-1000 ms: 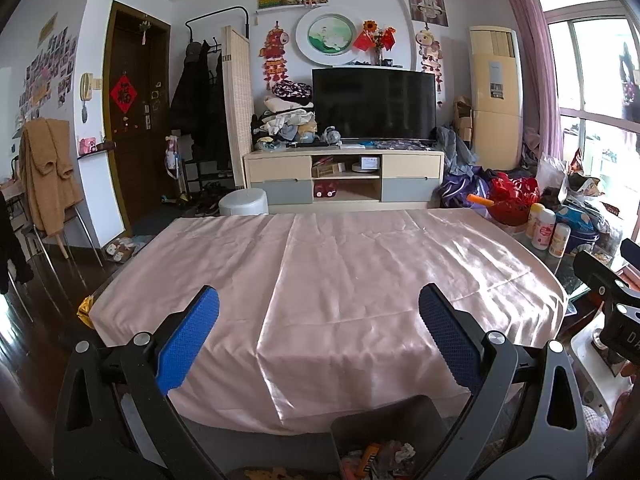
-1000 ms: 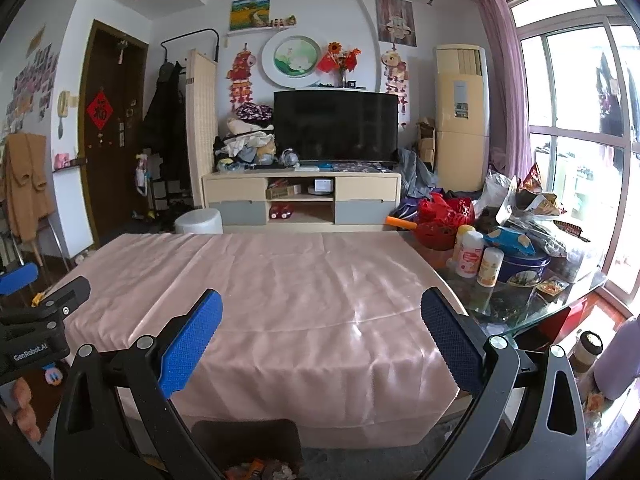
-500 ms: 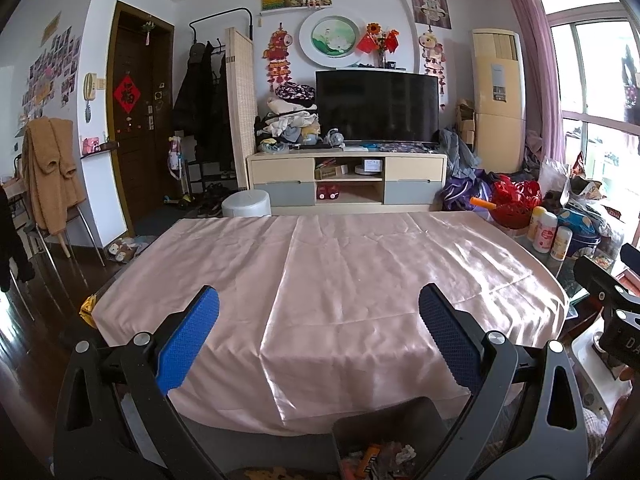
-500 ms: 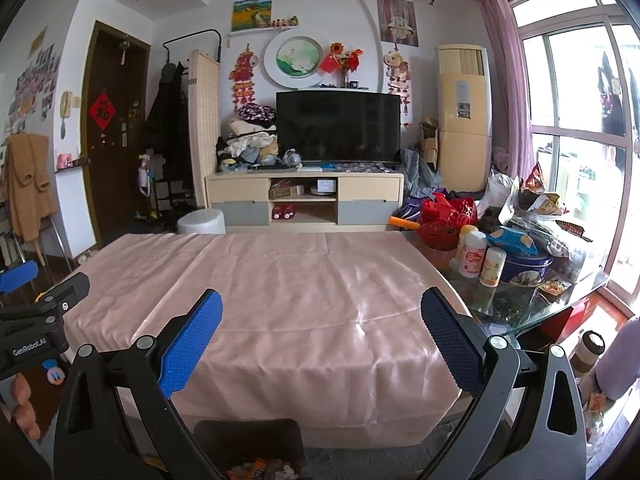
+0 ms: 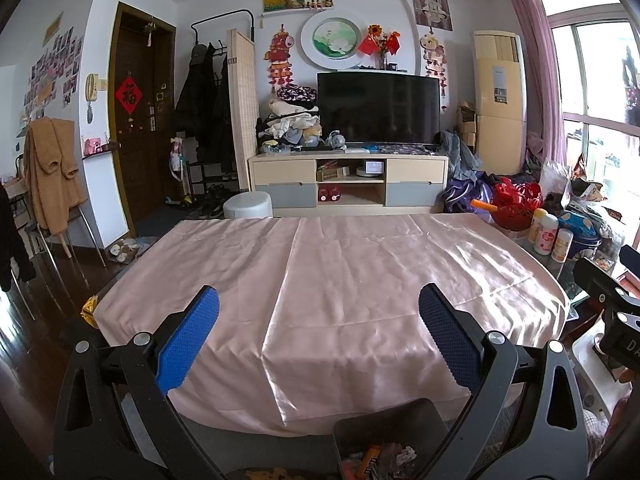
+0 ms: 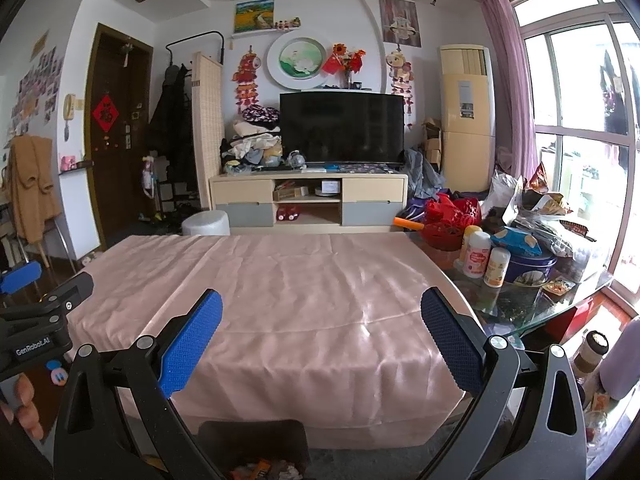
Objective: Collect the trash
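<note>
Left wrist view: the trash bin [image 5: 390,426], a dark grey container, sits at 6 o'clock just under the near edge of the tabletop [image 5: 328,280], with crumpled wrappers [image 5: 380,460] lying inside it, one of them orange. The left hand-held gripper [image 5: 319,342] hangs above the bin with its blue-padded fingers [image 5: 188,338] spread wide apart and nothing between them. A smooth pink cloth [image 5: 360,256] covers the tabletop. At 3 o'clock the tip of the right hand-held gripper [image 5: 608,292] shows beside the tabletop's edge.

In the right wrist view the same bin [image 6: 254,440] lies at 6 o'clock, its wrappers [image 6: 264,470] partly cut off by the frame. The right hand-held gripper [image 6: 321,342] is also wide apart and holds nothing. At 9 o'clock the left hand-held gripper [image 6: 44,308] appears, marked "GenRobot.AI", with fingertips of the person's hand [image 6: 22,404] below it. At 3 o'clock, on bare glass beside the cloth, stand white bottles [image 6: 478,254], a blue tin [image 6: 530,268], a red basket [image 6: 450,220] and snack bags [image 6: 540,208]. At 12 o'clock, beyond the tabletop, a dark television [image 6: 341,128] stands on a cabinet [image 6: 308,200].
</note>
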Tool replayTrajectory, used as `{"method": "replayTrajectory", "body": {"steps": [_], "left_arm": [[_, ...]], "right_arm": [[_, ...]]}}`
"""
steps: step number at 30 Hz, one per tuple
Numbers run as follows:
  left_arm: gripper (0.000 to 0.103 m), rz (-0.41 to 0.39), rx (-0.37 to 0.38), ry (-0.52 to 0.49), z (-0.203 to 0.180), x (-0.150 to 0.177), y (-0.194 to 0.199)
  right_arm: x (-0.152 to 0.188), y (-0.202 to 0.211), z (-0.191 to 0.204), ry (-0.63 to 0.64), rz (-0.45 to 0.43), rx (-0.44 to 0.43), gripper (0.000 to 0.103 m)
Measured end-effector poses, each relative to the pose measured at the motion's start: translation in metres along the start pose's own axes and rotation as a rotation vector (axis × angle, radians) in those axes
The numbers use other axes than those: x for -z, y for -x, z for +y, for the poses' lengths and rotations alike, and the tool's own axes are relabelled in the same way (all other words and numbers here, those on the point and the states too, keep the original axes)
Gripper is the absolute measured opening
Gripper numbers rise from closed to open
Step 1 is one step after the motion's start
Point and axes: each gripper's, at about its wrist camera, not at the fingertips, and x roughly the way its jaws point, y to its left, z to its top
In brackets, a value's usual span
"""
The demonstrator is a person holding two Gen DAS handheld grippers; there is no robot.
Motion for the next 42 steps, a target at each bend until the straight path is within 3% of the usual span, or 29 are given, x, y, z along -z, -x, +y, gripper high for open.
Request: {"method": "replayTrajectory", "body": {"steps": [42], "left_arm": [[0.095,-0.013,-0.008,0.009,-0.0067,-0.0059,0.0039]], "right_arm": [[-0.0029,0.0044,0.0044,-0.006,-0.009,-0.01,0.1]]}}
